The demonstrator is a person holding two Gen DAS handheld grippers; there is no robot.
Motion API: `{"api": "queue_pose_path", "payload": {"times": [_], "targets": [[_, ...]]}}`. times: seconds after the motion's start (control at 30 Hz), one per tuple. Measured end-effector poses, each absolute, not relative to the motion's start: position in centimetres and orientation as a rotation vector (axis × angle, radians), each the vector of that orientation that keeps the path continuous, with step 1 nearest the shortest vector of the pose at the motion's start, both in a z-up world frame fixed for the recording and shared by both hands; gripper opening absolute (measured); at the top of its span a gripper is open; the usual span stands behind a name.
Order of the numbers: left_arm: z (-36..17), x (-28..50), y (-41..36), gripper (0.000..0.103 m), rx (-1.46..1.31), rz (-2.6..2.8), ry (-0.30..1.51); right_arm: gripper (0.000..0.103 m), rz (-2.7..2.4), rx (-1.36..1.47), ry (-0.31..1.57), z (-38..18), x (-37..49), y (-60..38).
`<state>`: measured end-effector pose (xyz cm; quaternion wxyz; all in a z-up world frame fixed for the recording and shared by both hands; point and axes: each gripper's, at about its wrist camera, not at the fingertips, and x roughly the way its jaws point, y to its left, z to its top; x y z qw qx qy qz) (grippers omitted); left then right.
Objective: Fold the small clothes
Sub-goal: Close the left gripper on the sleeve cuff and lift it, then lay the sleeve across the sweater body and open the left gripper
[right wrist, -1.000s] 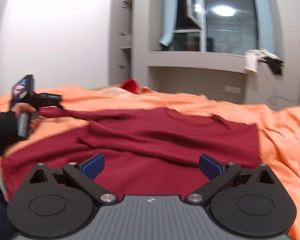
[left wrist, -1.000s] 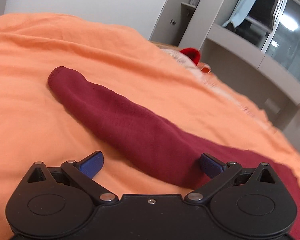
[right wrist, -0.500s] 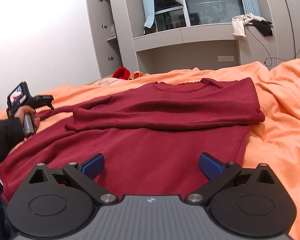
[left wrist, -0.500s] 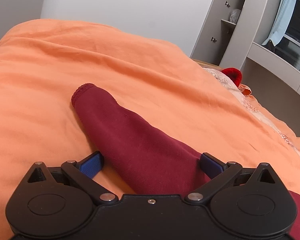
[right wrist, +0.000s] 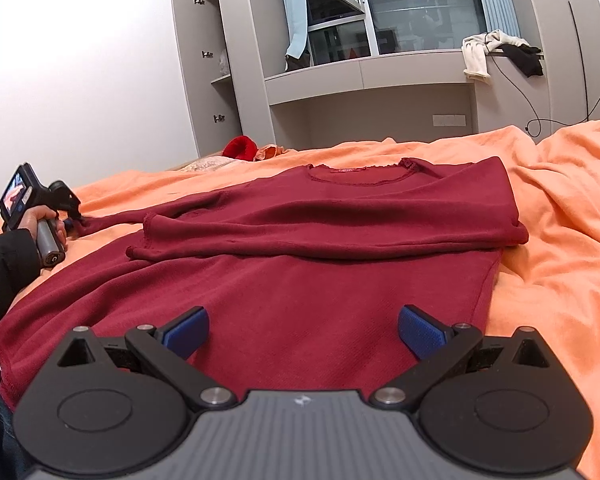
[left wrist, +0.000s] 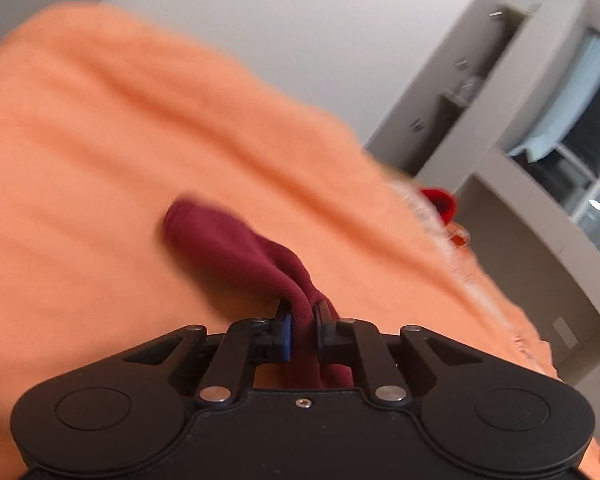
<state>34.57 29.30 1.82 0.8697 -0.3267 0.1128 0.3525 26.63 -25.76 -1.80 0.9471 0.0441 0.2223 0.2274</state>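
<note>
Garment: dark red long-sleeved top (right wrist: 324, 280), spread flat on the bed, hem at the near edge, neckline toward the far edge; one sleeve already folded across the chest.
Left gripper (left wrist: 302, 326): fingers closing on the other sleeve (left wrist: 236, 248) near its cuff, fabric bunched between them.
Right gripper (right wrist: 303, 330): fingers spread wide, empty, over the hem.
Risk, slip: thin bunched knit may pull free when the sleeve is carried across.
Risk, drag: with the body unpinned, a pull could shift the top or undo the first fold.
Surface: orange bedspread (right wrist: 560, 240), soft and creased; wrinkles could spoil the fold.
Room: white wall, grey cupboards, window ledge with clothes, red item at the far edge.
</note>
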Motion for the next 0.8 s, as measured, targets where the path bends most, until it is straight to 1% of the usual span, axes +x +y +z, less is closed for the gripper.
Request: {"api": "queue_pose_path", "payload": {"times": [0.17,0.3,0.43,0.6,0.8], "targets": [[6.1,34.2,24.5,0.011,-0.456,0.59,0.101,0.103,0.456,0.09,0.451,-1.8,26.6,-25.8],[9.4,33.5,19.6,0.011,-0.386,0.432,0.039,0.103,0.446,0.094,0.445,-1.7,26.5,-25.8],[11.5,32.3,14.0,0.011,-0.301,0.286,0.001,0.103,0.433,0.114,0.43,-1.7,26.3,-26.2],[11.1,31.3,7.0,0.015,-0.235,0.132,0.005,0.103,0.413,0.15,0.433,-0.9,26.2,-26.9],[7.5,31.4,-1.0,0.015,-0.083,-0.043,0.132,0.103,0.314,0.211,0.326,1.7,25.6,-30.4]]}}
